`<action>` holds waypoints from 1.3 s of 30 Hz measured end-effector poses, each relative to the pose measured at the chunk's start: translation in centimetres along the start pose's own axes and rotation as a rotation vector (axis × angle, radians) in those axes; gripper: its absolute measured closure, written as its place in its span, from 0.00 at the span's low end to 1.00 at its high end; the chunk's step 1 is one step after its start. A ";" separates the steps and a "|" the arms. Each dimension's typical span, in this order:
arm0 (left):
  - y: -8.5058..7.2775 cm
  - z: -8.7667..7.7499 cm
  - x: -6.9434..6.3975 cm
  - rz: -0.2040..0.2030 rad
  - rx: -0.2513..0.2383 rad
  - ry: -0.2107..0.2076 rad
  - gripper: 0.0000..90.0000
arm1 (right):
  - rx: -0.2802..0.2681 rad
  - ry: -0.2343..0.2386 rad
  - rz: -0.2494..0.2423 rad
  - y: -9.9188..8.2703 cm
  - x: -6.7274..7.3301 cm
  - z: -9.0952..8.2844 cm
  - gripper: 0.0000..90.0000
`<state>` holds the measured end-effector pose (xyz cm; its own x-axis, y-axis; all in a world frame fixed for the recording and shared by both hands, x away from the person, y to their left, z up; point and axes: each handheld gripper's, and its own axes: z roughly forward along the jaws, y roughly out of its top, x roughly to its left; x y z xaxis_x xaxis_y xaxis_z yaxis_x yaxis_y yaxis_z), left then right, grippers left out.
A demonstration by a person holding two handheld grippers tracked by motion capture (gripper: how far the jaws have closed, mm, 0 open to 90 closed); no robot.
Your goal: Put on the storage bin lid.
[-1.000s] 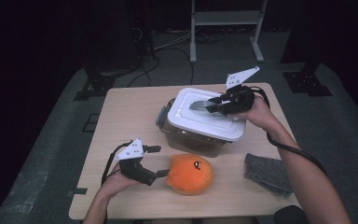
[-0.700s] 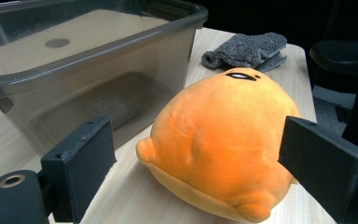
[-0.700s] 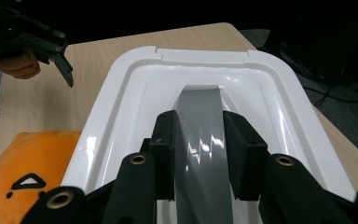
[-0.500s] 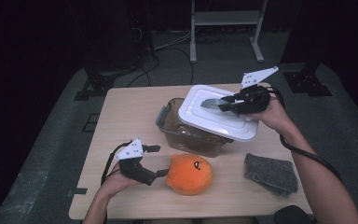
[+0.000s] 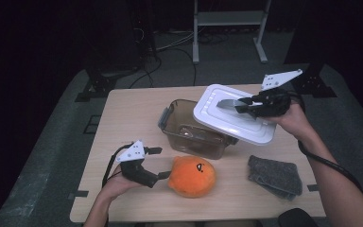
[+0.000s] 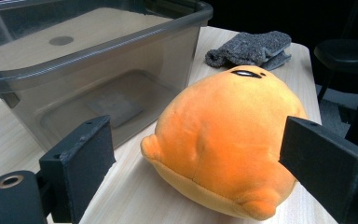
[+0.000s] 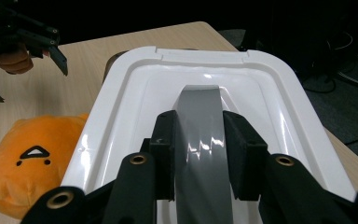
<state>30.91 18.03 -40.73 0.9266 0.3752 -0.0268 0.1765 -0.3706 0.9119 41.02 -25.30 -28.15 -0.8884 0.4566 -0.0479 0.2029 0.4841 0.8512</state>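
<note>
The white lid (image 5: 234, 118) is pinched by its grey handle in the right gripper (image 5: 246, 105) and held tilted over the open box (image 5: 194, 132). The left gripper (image 5: 163, 174) is spread beside the orange plush (image 5: 191, 176), which lies on the bench (image 5: 123, 123). Next, the lid probably should be put aside.

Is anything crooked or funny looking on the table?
Yes: the white plastic lid isn't sitting flat on the smoky clear plastic box. The right tool grips the lid's grey handle and holds it tilted, half off the box. The round orange plush toy and grey folded cloth lie neatly.
</note>
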 end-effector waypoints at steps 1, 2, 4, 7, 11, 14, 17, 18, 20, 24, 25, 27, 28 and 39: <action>0.0 0.0 0.0 0.000 0.000 0.000 0.10 | -0.001 -0.003 0.002 -0.1 0.0 -0.2 0.73; 0.0 0.0 0.0 0.001 0.000 0.000 0.10 | 0.000 -0.006 0.005 -0.2 0.0 -0.4 0.73; 0.0 0.0 0.0 0.002 0.001 0.004 0.10 | -0.001 -0.014 0.011 -0.5 -0.1 -0.8 0.73; 0.0 -0.1 0.1 -0.002 -0.003 0.010 0.10 | -0.001 -0.027 0.019 -1.0 -0.2 -1.4 0.73; -0.1 -0.2 0.1 -0.005 -0.008 0.012 0.10 | -0.006 -0.043 0.034 -1.7 -0.4 -2.3 0.73; -0.1 -0.2 0.2 -0.003 -0.004 0.012 0.10 | -0.013 -0.056 0.044 -2.3 -0.5 -3.0 0.73; -0.1 -0.2 0.1 -0.004 -0.002 0.013 0.10 | -0.018 -0.067 0.053 -2.9 -0.7 -3.6 0.73; -0.1 -0.2 0.1 -0.005 -0.003 0.013 0.10 | -0.019 -0.069 0.056 -3.1 -0.7 -3.7 0.73; -0.1 -0.2 0.1 -0.005 -0.004 0.014 0.10 | -0.016 -0.077 0.063 -3.4 -0.7 -4.1 0.73; -0.1 -0.3 0.2 -0.006 -0.005 0.021 0.10 | -0.015 -0.090 0.074 -4.2 -0.8 -4.8 0.73; -0.1 -0.3 0.2 -0.005 -0.009 0.023 0.10 | -0.016 -0.094 0.080 -4.4 -0.8 -5.0 0.73; -0.1 -0.4 0.2 -0.006 -0.010 0.023 0.10 | -0.015 -0.101 0.087 -4.8 -0.9 -5.3 0.73; -0.1 -0.4 0.2 -0.005 -0.009 0.024 0.10 | -0.015 -0.105 0.090 -5.1 -0.9 -5.6 0.73; -0.2 -0.4 0.3 -0.010 -0.007 0.026 0.10 | -0.018 -0.146 0.133 -7.1 -1.0 -7.6 0.73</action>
<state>31.01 18.52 -40.78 0.9157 0.4011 -0.0257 0.1835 -0.3603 0.9146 37.38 -34.86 -30.17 -0.7846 0.6200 -0.0083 0.3065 0.3995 0.8640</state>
